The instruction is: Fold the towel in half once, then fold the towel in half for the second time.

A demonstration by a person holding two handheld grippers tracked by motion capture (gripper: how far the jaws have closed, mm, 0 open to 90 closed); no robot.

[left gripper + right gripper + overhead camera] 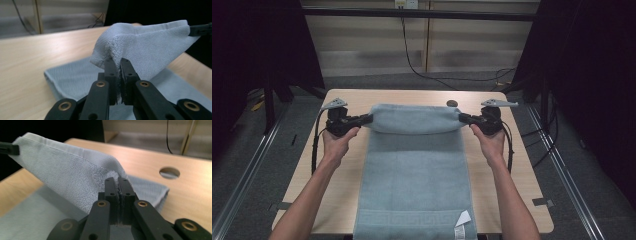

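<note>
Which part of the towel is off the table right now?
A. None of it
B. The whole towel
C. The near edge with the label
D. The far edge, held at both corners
D: the left gripper and right gripper each pinch a far corner of the towel, lifting that edge while the rest lies flat on the table.

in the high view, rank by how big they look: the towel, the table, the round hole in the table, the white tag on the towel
1. table
2. towel
3. white tag
4. round hole
The tag lies nearer the camera than the hole, so the order of these two is unsure.
</note>
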